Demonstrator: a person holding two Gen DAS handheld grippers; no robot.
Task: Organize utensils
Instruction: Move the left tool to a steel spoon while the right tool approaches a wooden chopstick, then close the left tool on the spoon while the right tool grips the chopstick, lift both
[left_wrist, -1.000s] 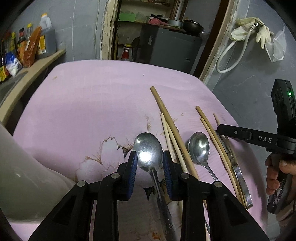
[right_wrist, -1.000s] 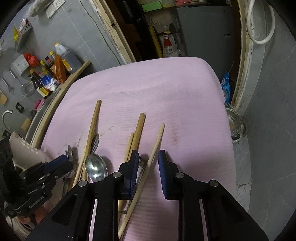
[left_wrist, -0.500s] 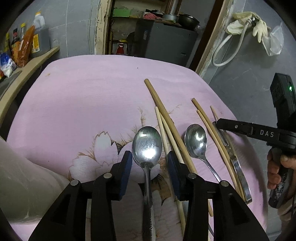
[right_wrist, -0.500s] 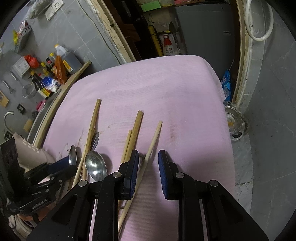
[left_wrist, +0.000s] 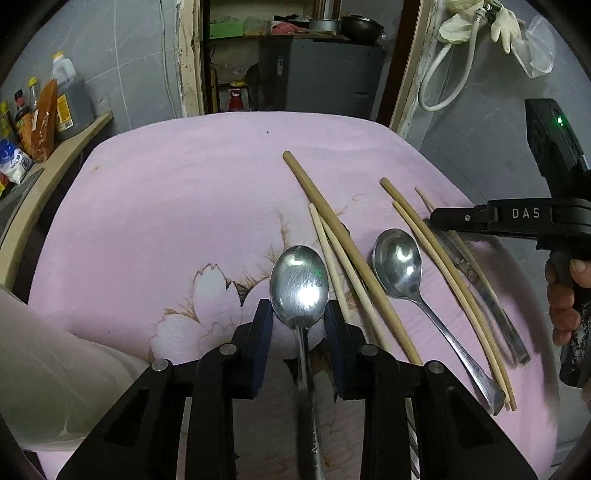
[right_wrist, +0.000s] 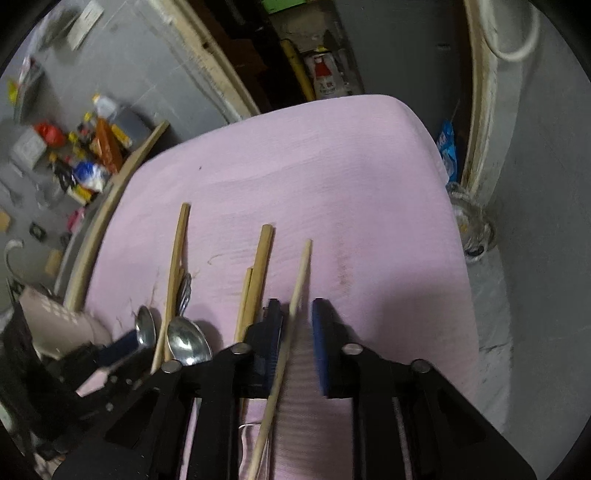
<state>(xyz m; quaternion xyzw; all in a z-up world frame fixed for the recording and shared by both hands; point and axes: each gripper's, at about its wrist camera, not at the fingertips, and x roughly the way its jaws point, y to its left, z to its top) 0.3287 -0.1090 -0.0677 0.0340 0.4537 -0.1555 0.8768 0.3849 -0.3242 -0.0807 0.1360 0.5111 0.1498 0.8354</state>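
A steel spoon (left_wrist: 299, 280) lies on the pink flowered cloth (left_wrist: 184, 203). My left gripper (left_wrist: 298, 310) is closing on it, and both blue pads touch the sides of its bowl. To its right lie pale chopsticks (left_wrist: 325, 251), a thick chopstick (left_wrist: 332, 229), a second spoon (left_wrist: 397, 266) and two more chopsticks (left_wrist: 436, 266). In the blurred right wrist view, my right gripper (right_wrist: 297, 310) is closing around a thin pale chopstick (right_wrist: 301, 273). The chopstick rests against the left pad, with a gap to the right pad.
A flat metal utensil (left_wrist: 491, 306) lies under the right gripper's fingers, near the cloth's right edge. A pale container (left_wrist: 44, 369) stands at the near left. Bottles (left_wrist: 66, 103) line a shelf on the left. A hand (left_wrist: 561, 295) holds the right gripper.
The left jaws opened wider around the spoon half a second ago and have closed back onto its bowl. The right jaws have narrowed, and the thin chopstick now stands steeper between them.
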